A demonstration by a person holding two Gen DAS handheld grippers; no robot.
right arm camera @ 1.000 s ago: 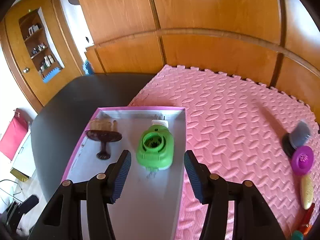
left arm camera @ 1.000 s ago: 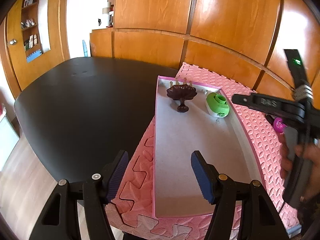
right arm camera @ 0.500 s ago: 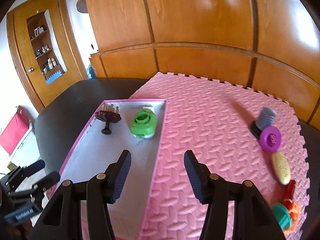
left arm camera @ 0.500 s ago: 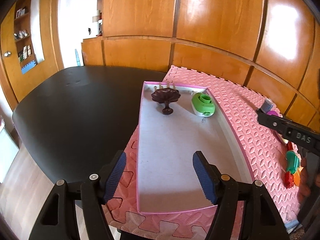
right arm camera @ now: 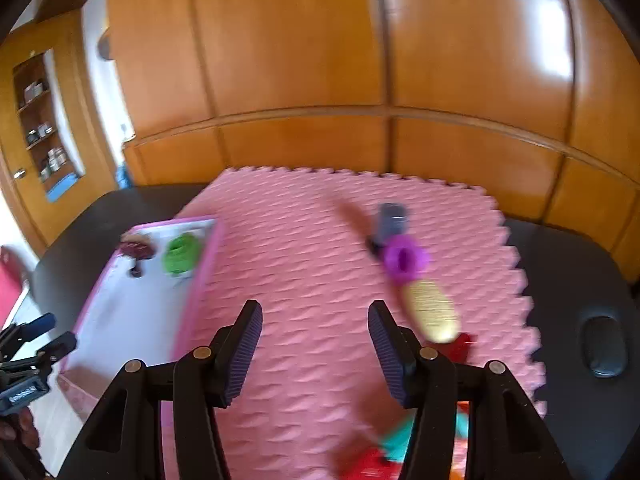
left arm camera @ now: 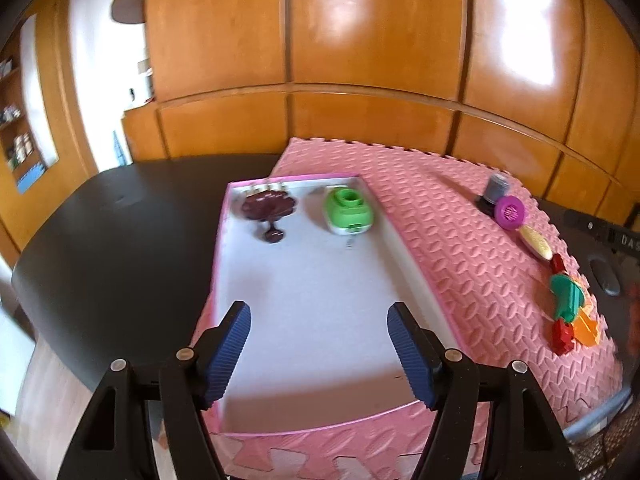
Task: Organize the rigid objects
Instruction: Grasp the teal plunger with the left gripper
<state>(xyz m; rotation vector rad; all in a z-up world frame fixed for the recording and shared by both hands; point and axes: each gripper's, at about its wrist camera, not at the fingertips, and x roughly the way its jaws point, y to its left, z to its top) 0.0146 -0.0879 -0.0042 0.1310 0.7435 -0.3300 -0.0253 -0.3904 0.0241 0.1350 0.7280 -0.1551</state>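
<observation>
Over pink mat (right arm camera: 304, 280), right tool (right arm camera: 314, 354) tilted down

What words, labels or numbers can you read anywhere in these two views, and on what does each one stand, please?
"DAS": white letters on the black body of the right gripper, cut off by the picture's edge.
White label on the left gripper: too blurred to read.
Dark print on the tray floor beside the green object: too small to read.
Shelf items: nothing legible.
</observation>
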